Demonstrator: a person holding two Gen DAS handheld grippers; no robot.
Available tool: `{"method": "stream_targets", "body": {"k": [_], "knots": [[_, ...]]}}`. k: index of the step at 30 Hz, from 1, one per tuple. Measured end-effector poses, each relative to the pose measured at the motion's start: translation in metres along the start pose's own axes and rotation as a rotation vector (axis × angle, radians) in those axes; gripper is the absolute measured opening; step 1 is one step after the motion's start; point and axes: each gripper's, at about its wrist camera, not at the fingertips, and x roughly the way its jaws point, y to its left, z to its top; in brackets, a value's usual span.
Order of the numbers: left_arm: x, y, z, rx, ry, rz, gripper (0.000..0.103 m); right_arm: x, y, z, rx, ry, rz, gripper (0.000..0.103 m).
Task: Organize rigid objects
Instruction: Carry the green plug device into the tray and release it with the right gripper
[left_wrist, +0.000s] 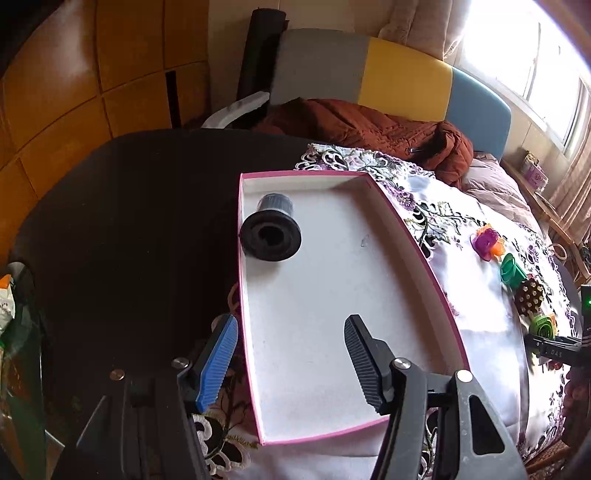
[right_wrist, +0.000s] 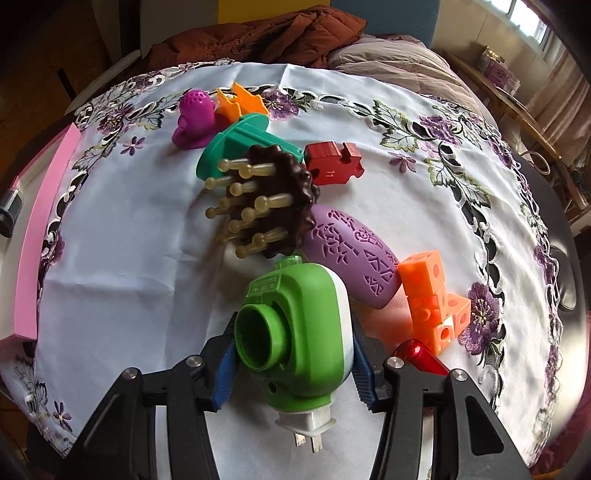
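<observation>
- White number "11" on the red puzzle-shaped block (right_wrist: 333, 161) ahead of my right fingers.
- Letters "DAS" on the black gripper body (left_wrist: 554, 349) beside my left fingers.

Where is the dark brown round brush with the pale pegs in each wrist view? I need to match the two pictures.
Left wrist view: the dark brown round brush with pale pegs is small, far right, on the embroidered white tablecloth.
Right wrist view: brush centre, above the green and white plug-in device.
Shared landmark: the pink-rimmed white box, at the left edge in the right wrist view.
</observation>
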Motion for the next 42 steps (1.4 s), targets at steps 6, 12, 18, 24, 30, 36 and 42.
{"method": "stream_targets", "body": {"k": [6,12,18,24,30,36,42], "knots": [[-0.002,0.007,-0.007,-0.014,0.012,-0.003,0.061,-0.002,0.005,-0.003,-0.028,0.003,-0.011,0.053],[-0.005,0.016,-0.011,-0.036,0.011,-0.004,0.061,-0.01,0.021,-0.013,-0.068,0.015,0.006,0.052],[-0.005,0.024,-0.013,-0.053,0.013,-0.01,0.061,-0.016,0.042,-0.018,-0.092,0.023,0.053,0.052],[-0.005,0.031,-0.015,-0.064,0.013,-0.008,0.061,-0.03,0.064,-0.011,-0.106,-0.01,0.118,0.052],[-0.003,0.037,-0.016,-0.08,0.018,-0.011,0.061,-0.054,0.095,0.009,-0.13,-0.074,0.201,0.052],[0.0,0.046,-0.018,-0.107,0.032,-0.014,0.061,-0.072,0.149,0.028,-0.193,-0.122,0.307,0.052],[0.005,0.065,-0.023,-0.166,0.058,-0.016,0.06,-0.065,0.211,0.049,-0.237,-0.119,0.381,0.052]]}}
